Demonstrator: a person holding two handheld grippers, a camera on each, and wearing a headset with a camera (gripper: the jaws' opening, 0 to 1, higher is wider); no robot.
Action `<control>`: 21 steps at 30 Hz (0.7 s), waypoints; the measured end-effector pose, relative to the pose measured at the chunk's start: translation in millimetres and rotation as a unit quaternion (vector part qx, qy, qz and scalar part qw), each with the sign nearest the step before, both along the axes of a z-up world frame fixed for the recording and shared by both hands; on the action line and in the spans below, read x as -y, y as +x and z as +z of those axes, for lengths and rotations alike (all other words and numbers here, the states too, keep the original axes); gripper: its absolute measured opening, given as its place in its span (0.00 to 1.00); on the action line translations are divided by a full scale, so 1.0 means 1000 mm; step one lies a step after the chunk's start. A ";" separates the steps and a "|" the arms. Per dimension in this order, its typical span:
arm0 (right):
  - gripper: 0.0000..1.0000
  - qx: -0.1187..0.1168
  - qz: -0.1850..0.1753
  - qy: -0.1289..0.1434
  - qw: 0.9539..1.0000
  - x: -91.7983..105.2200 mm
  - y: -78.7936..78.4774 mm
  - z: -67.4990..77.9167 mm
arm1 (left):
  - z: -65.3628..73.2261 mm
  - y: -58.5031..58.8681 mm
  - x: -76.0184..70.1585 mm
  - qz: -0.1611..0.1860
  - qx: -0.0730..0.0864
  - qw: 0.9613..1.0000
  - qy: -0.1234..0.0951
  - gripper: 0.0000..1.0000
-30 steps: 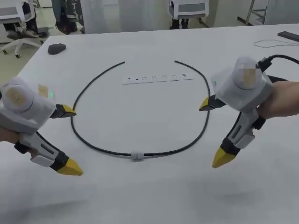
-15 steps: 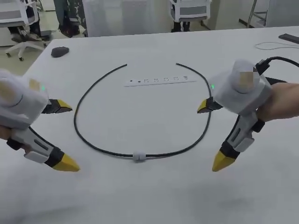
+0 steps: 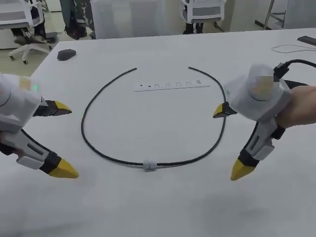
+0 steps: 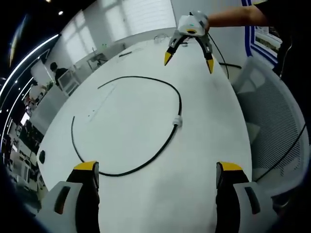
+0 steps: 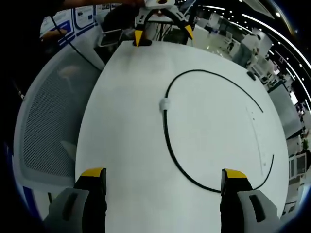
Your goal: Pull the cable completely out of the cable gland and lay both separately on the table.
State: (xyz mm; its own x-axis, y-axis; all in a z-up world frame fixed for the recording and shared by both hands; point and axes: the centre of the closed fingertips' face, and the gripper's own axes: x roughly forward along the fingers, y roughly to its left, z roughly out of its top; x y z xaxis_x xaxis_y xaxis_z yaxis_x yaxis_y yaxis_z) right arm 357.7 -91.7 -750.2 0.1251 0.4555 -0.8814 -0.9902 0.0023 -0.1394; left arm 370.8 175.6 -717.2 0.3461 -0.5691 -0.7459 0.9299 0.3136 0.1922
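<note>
We count one black cable, one white cable gland on it, one white power strip, one dark mouse and one thin pale cord on the one surface. There are two grippers above it: the left gripper and the right gripper.

Big white table. Office chairs past its far edge on pale floor. Dark mouse nr far-left corner. Mesh chair at near edge. Bright windows behind.

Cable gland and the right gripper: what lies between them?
A curved stretch of black cable on bare table, shown in the head view and right gripper view.
</note>
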 end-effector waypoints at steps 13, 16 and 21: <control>0.99 0.014 -0.010 -0.005 1.000 0.004 0.009 0.000 | -0.005 -0.005 0.014 -0.014 -0.020 1.000 -0.014 1.00; 0.99 0.001 -0.021 0.011 1.000 0.002 0.010 0.002 | -0.010 -0.008 0.017 -0.016 -0.030 0.999 -0.017 1.00; 0.99 0.003 -0.017 0.015 1.000 -0.001 0.013 0.002 | -0.022 -0.011 0.022 -0.028 -0.038 0.999 -0.011 1.00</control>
State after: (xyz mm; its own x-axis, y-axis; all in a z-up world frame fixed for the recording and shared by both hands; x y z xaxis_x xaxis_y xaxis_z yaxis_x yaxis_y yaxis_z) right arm 370.3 -91.0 -748.6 0.1451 0.4775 -0.8666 -0.9888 0.0395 -0.1438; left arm 360.2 154.0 -739.1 0.2564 -0.6027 -0.7557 0.9576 0.2645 0.1140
